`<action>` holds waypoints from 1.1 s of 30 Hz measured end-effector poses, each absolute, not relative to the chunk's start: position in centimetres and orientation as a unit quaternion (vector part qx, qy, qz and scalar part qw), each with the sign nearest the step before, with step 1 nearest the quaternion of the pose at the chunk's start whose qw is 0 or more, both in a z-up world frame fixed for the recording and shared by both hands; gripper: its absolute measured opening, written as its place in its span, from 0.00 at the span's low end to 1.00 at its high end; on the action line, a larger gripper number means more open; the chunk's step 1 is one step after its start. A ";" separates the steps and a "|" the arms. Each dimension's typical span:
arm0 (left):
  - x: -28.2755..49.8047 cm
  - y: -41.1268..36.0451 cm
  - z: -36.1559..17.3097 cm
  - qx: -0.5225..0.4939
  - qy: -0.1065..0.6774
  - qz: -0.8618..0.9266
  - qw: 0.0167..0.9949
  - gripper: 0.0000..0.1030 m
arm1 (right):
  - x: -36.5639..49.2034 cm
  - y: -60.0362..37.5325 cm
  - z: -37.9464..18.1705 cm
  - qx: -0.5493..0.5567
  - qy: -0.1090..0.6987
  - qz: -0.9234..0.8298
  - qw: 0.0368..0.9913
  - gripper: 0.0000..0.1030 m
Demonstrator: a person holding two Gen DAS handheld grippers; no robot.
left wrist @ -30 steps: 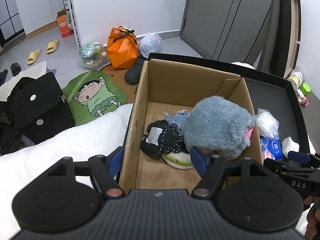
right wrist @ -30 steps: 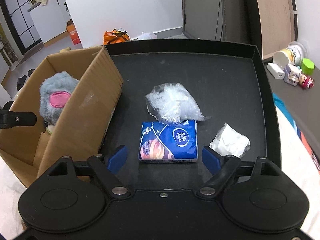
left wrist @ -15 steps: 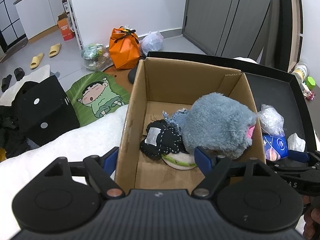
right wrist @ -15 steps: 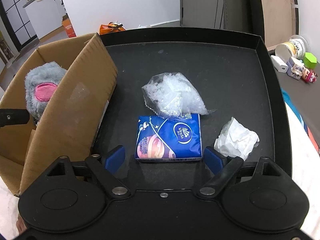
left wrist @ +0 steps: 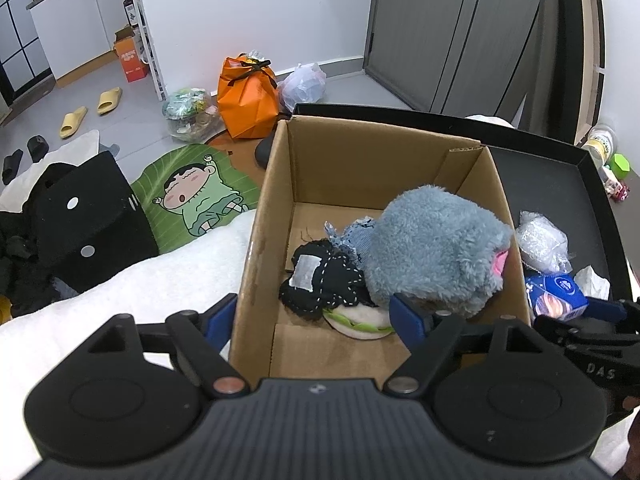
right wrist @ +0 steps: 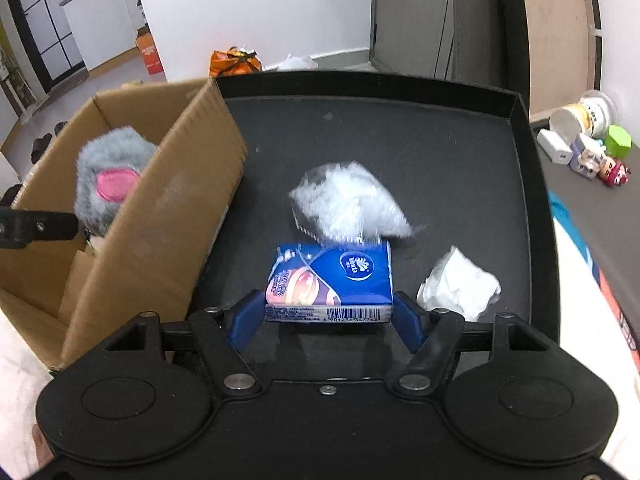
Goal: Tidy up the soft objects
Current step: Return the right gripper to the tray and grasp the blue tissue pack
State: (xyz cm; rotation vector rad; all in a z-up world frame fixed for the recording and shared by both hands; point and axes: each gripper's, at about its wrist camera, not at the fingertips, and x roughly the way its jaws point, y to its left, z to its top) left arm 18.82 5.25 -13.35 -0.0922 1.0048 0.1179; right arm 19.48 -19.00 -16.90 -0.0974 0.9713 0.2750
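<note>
My right gripper (right wrist: 326, 318) is closing its jaws on a blue tissue pack (right wrist: 336, 280) in the black tray (right wrist: 400, 128); both blue pads touch the pack's ends. Just behind the pack lies a clear bag of white stuffing (right wrist: 348, 200), and a crumpled white tissue (right wrist: 460, 284) sits to its right. My left gripper (left wrist: 312, 316) is open, straddling the near left wall of the cardboard box (left wrist: 380, 132). Inside the box are a grey-blue plush (left wrist: 436, 248), a black stitched toy (left wrist: 320, 280), a denim scrap (left wrist: 356, 232) and a white-green toy (left wrist: 360, 318).
The box stands in the tray's left part, on a white fluffy cover (left wrist: 120, 292). Small figurines and a jar (right wrist: 588, 136) stand on a grey surface to the right. On the floor behind are an orange bag (left wrist: 248, 96), a cartoon mat (left wrist: 192, 196) and slippers.
The right jaws have narrowed from well clear of the tissue pack to touching both its ends, and the pack's near edge now faces the camera. The left jaws widened a little.
</note>
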 end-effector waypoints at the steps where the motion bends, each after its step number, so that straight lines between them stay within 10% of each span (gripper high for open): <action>1: 18.8 5.3 -13.3 -0.045 0.481 0.056 0.874 0.77 | 19.5 -19.0 -16.6 -0.048 0.462 0.133 0.875 0.64; 2: 18.8 5.3 -13.3 -0.046 0.480 0.056 0.874 0.77 | 19.5 -19.0 -16.3 -0.047 0.460 0.134 0.876 0.64; 4: 18.8 5.5 -13.2 -0.047 0.479 0.056 0.875 0.77 | 19.6 -19.2 -15.7 -0.043 0.458 0.135 0.878 0.18; 8: 18.6 5.8 -13.2 -0.052 0.477 0.058 0.875 0.77 | 20.0 -19.1 -15.5 -0.038 0.464 0.135 0.875 0.12; 11: 18.5 6.0 -13.0 -0.053 0.475 0.059 0.876 0.77 | 20.2 -18.8 -15.6 -0.032 0.465 0.131 0.875 0.19; 16: 18.4 6.1 -13.0 -0.054 0.476 0.062 0.876 0.77 | 20.3 -17.8 -16.0 -0.039 0.454 0.147 0.878 0.66; 33: 18.8 6.0 -13.2 -0.052 0.480 0.065 0.874 0.77 | 21.4 -16.4 -19.2 -0.114 0.462 0.187 0.859 0.77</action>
